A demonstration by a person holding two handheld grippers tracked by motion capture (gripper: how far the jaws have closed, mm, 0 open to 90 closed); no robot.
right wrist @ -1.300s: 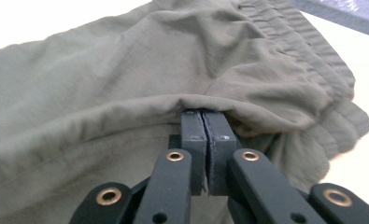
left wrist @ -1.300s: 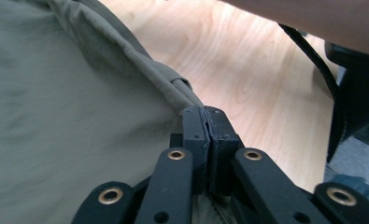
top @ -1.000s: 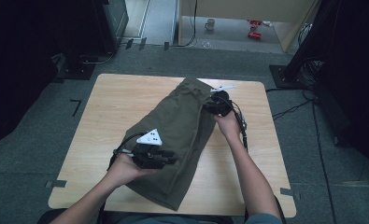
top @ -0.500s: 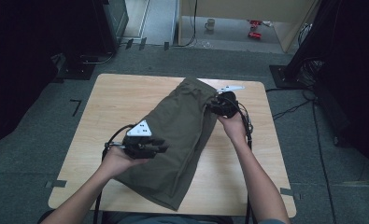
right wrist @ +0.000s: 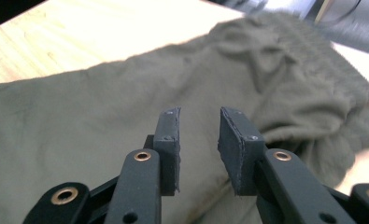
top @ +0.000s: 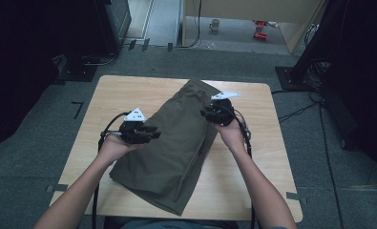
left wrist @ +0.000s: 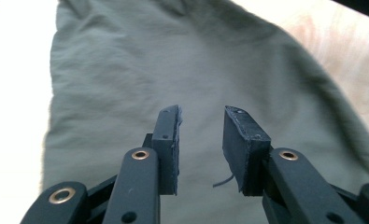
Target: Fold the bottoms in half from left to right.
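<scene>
An olive-green garment point(top: 176, 143) lies folded lengthwise on the wooden table point(top: 114, 90), slanting from the far middle to the near edge. My left gripper point(top: 150, 136) hovers at the garment's left edge, pointing right across it. In the left gripper view its jaws point(left wrist: 201, 133) stand apart over smooth cloth point(left wrist: 126, 70) with nothing between them. My right gripper point(top: 206, 113) is over the garment's upper right side, pointing left. Its jaws point(right wrist: 198, 135) also show a clear gap, above the cloth point(right wrist: 79, 116) and close to the gathered waistband point(right wrist: 313, 84).
Bare tabletop lies to the left point(top: 95, 124) and right point(top: 262, 143) of the garment. The near end of the garment reaches the table's front edge point(top: 176, 210). Dark equipment point(top: 114, 19) and cables point(top: 296, 112) stand on the floor around the table.
My left hand has moved away from the near part of the garment, farther up the table and to the left edge of the cloth. The right hand has shifted slightly nearer.
</scene>
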